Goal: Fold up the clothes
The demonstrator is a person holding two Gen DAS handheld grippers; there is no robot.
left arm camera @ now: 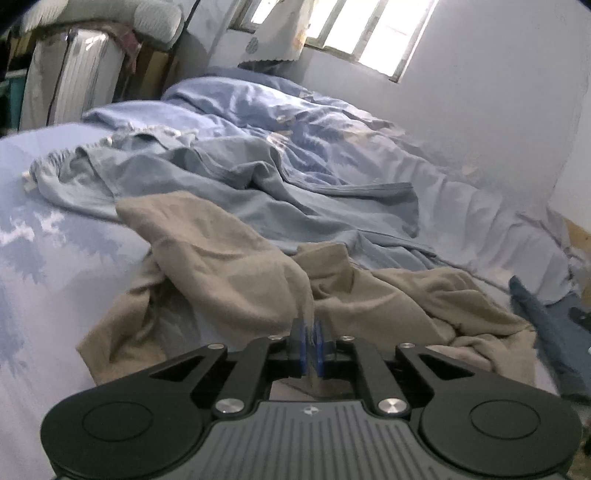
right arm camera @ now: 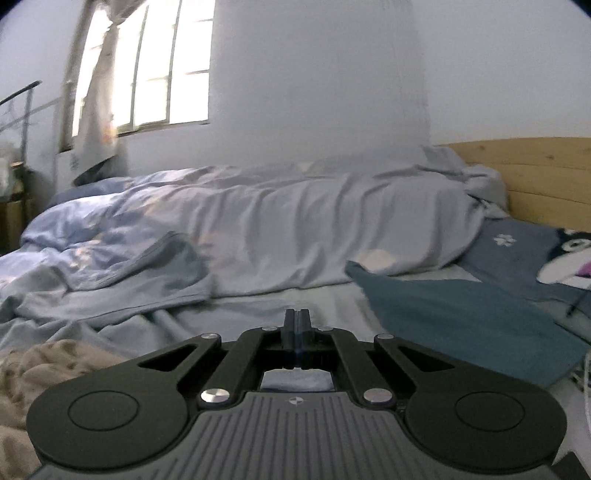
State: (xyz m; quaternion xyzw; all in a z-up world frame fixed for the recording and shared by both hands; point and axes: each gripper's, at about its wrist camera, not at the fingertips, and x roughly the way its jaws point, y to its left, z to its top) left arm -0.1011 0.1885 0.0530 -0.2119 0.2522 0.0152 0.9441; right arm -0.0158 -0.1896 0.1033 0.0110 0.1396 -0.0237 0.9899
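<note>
Left gripper is pinched tight on a fold of the tan garment, its blue pads nearly meeting with a thin edge of cloth drawn up between them; the cloth rises in a taut ridge from the bed to the jaws. Rest of the tan garment lies crumpled on the patterned blue sheet, one flap thrown toward the left, another mass bunched to the right of the jaws. Behind it a grey-blue garment sprawls unfolded, partly lapping onto the rumpled duvet under the window. Right gripper is closed with its fingers pressed flat together and nothing visible between them; it hovers over bare sheet, pointing across the bed toward the pale duvet and wooden headboard. In the right wrist view a corner of the tan garment shows low at left, and a flat teal cloth lies at right, near a cartoon-print pillow. Judgement: step in hand looks like the opening one for the tan piece, with one edge seized and the cloth not yet spread. Next move likely calls for the right gripper to open, find a matching corner or hem of the tan garment, and take hold so both hands can lift and shake it flat. Risk: pinching several layers at once in that bunched mass.
</note>
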